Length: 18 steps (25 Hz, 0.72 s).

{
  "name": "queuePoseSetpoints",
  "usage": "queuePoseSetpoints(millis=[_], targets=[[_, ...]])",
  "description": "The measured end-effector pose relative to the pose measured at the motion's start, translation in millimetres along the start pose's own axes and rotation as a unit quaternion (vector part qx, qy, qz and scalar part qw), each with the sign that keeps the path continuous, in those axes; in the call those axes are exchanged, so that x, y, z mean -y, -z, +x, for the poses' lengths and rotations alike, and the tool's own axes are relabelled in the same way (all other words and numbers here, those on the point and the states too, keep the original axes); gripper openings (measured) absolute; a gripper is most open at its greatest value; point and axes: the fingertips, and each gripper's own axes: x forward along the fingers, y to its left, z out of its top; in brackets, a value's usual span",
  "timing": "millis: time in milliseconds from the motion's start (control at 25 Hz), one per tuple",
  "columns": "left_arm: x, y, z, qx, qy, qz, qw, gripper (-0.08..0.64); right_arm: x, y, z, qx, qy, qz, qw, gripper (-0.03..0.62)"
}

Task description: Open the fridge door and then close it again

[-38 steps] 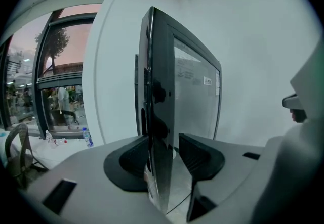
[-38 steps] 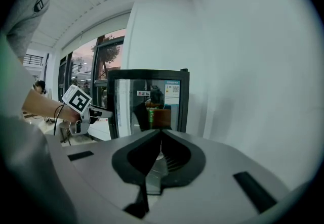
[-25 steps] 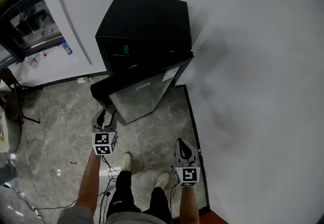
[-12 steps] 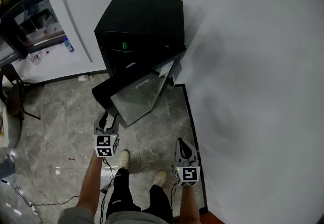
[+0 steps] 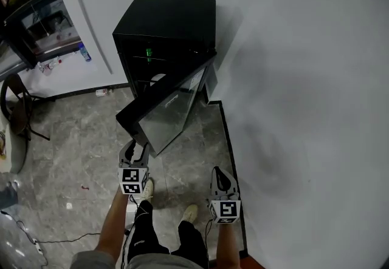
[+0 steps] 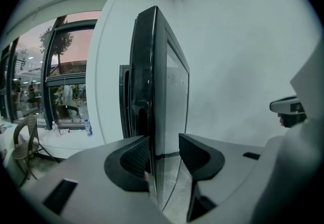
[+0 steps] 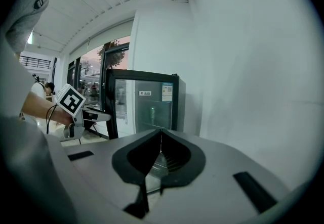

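A black mini fridge (image 5: pixel 167 19) stands against the white wall. Its glass door (image 5: pixel 167 113) hangs partly open, swung out toward me on hinges at its right side. My left gripper (image 5: pixel 135 147) is at the door's free edge. In the left gripper view the door edge (image 6: pixel 152 91) runs upright between the pads of the left gripper (image 6: pixel 164 154), which are shut on it. My right gripper (image 5: pixel 220 175) hovers lower right, apart from the fridge, shut and empty. In the right gripper view its jaws meet at the right gripper (image 7: pixel 161 142), with the fridge (image 7: pixel 147 106) ahead.
The white wall (image 5: pixel 304 110) and its black skirting (image 5: pixel 228 140) close off the right. A glass-fronted window bay with small bottles (image 5: pixel 84 54) lies upper left, a chair (image 5: pixel 15 110) at the left edge. Cables (image 5: pixel 48 240) trail on the grey tile floor near my feet (image 5: pixel 148 190).
The fridge door has swung further open, its free edge coming toward me and to the right. My left gripper moved the same way with it. The right gripper barely shifted.
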Motion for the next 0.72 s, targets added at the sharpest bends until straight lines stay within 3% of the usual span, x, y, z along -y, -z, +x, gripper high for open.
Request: queuePoseSetpoints(millis=[720], targets=[[74,13,-22,0.005,-0.024,-0.001,0.9997,0.172,41,24,-41,0.008,-0.002,0.004,1.0,0.025]])
